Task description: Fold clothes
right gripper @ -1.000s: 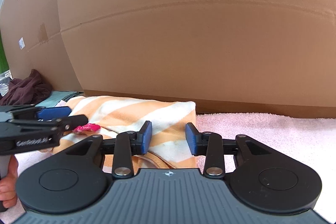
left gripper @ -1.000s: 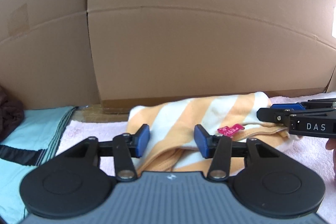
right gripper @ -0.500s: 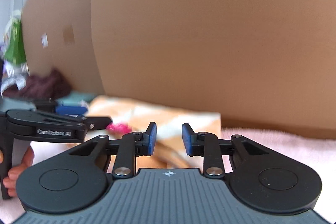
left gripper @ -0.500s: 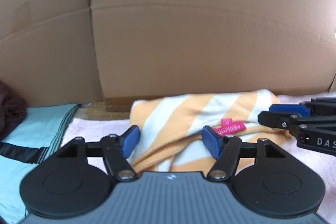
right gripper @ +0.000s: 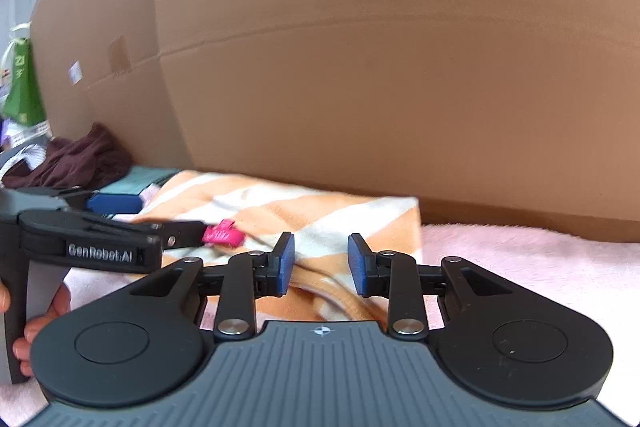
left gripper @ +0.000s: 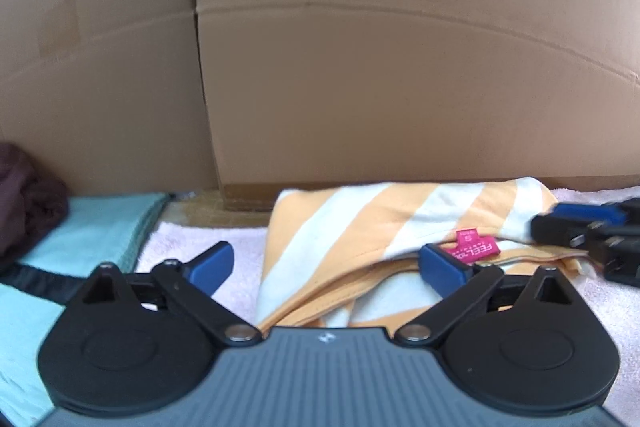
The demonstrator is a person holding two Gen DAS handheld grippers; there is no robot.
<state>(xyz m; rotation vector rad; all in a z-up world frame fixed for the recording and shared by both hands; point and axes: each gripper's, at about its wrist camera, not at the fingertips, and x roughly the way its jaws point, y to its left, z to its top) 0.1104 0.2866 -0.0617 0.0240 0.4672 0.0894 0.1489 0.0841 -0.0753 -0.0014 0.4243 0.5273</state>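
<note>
A folded orange-and-white striped garment (left gripper: 360, 223) (right gripper: 320, 211) lies on the pink towel (left gripper: 240, 267), with its pink label (left gripper: 474, 246) (right gripper: 224, 233) showing. My left gripper (left gripper: 328, 265) hovers over the garment's near left edge. Its jaws are opening and stand wide apart, with cloth lying between them but not pressed. My right gripper (right gripper: 322, 263) is over the garment's near right corner. Its jaws are opening too, with a narrow gap, and the pads (right gripper: 286, 261) stay clear of the cloth below. A hand (right gripper: 36, 319) holds the left gripper's handle.
Tall cardboard boxes (left gripper: 400, 67) form a wall just behind the garment. A teal cloth (left gripper: 80, 227) and a dark maroon garment (left gripper: 24, 195) lie at the left. A green bag (right gripper: 22, 83) hangs far left. The pink towel (right gripper: 540, 259) stretches on to the right.
The left jaws have spread from a medium gap to wide apart. The right jaws narrowed a little, then widened again. The garment has stayed where it was.
</note>
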